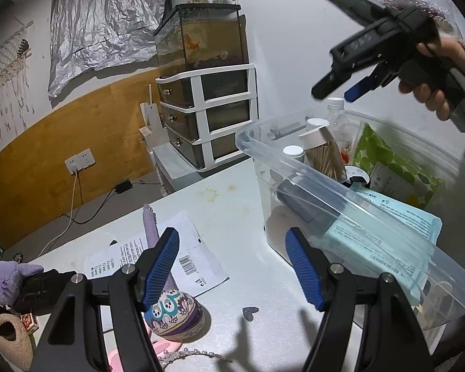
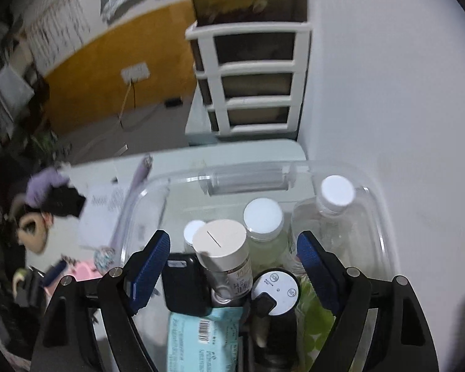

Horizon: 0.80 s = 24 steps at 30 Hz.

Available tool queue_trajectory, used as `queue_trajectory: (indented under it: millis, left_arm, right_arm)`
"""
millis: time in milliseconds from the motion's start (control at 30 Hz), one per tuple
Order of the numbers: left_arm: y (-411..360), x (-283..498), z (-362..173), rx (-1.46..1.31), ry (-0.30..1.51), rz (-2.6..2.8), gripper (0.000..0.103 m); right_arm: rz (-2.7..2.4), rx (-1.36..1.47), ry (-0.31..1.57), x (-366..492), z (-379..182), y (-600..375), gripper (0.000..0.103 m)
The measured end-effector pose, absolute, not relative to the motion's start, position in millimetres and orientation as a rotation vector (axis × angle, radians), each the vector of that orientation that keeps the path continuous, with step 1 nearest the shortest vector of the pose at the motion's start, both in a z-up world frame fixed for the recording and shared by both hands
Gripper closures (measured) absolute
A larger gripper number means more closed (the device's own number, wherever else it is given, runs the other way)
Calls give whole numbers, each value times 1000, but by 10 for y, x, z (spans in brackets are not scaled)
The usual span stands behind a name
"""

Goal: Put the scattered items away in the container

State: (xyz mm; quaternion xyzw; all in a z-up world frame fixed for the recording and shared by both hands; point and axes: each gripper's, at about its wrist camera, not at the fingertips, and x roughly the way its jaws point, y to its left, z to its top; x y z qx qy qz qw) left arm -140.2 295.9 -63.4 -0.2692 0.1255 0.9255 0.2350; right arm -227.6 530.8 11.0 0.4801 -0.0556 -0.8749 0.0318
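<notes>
The clear plastic container (image 1: 263, 152) stands on the pale table and holds bottles, a toothpick jar (image 1: 322, 152), a teal packet (image 1: 384, 241) and a green dotted bag (image 1: 387, 161). My left gripper (image 1: 232, 269) is open and empty, low over the table left of the container. Under its left finger lies an owl-patterned sock (image 1: 173, 313) on a white mailer (image 1: 158, 257). My right gripper (image 2: 232, 263) is open and empty above the container (image 2: 375, 192); it also shows in the left wrist view (image 1: 336, 91).
A white drawer unit (image 1: 210, 114) with a fish tank on top stands at the back by the wall. Purple and black cloth (image 1: 21, 282), a fluffy beige item (image 1: 9, 341), a pink item (image 1: 167, 347) and a bead chain (image 1: 186, 355) lie at the table's left front.
</notes>
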Motion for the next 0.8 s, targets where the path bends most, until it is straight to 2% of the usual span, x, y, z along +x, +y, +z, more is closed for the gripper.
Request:
queue_trajectory:
  millis: [33, 67, 100, 133, 200, 333, 367, 400, 433, 467, 667, 800]
  left_arm:
    - [2954, -1398, -629, -740, 340, 2539, 32]
    - [2948, -1394, -620, -743, 331, 2535, 32]
    - [2941, -1389, -608, -747, 320, 2531, 27]
    - [2933, -1378, -592, -745, 307, 2533, 16]
    - [2915, -1349, -552, -737, 276, 2536, 6]
    - [2894, -1300, -477, -747, 226, 2513, 0]
    - [2891, -1286, -465, -748, 219, 2509, 0]
    - [2894, -1274, -454, -755, 217, 2502, 0]
    - [2902, -1264, -447, -768, 221, 2494, 0]
    - [2910, -1254, -443, -783, 227, 2488, 0]
    - [2900, -1142, -381, -797, 219, 2494, 0]
    - [2863, -1073, -336, -802, 207, 2503, 0]
  right_arm:
    - [-2707, 1455, -181, -2237, 150, 5314, 36]
    - [-2719, 1433, -193, -2196, 181, 5317, 39]
    - [-2731, 1416, -208, -2150, 197, 5316, 47]
    - [-2746, 1397, -226, -2098, 207, 5314, 54]
    - [-2787, 1353, -275, -1969, 204, 5309, 54]
    - [-2883, 1287, -295, -1716, 179, 5244, 53]
    - [-2901, 1289, -299, -1662, 163, 5228, 52]
    - [-2913, 1296, -313, -1618, 144, 5223, 35]
    - [-2931, 1292, -332, -1555, 129, 5207, 10]
    - [-2949, 1277, -344, -1485, 122, 5185, 2]
    - [-3045, 1208, -324, -1155, 120, 5050, 0]
    - [-3064, 1204, -422, -971, 81, 5030, 0]
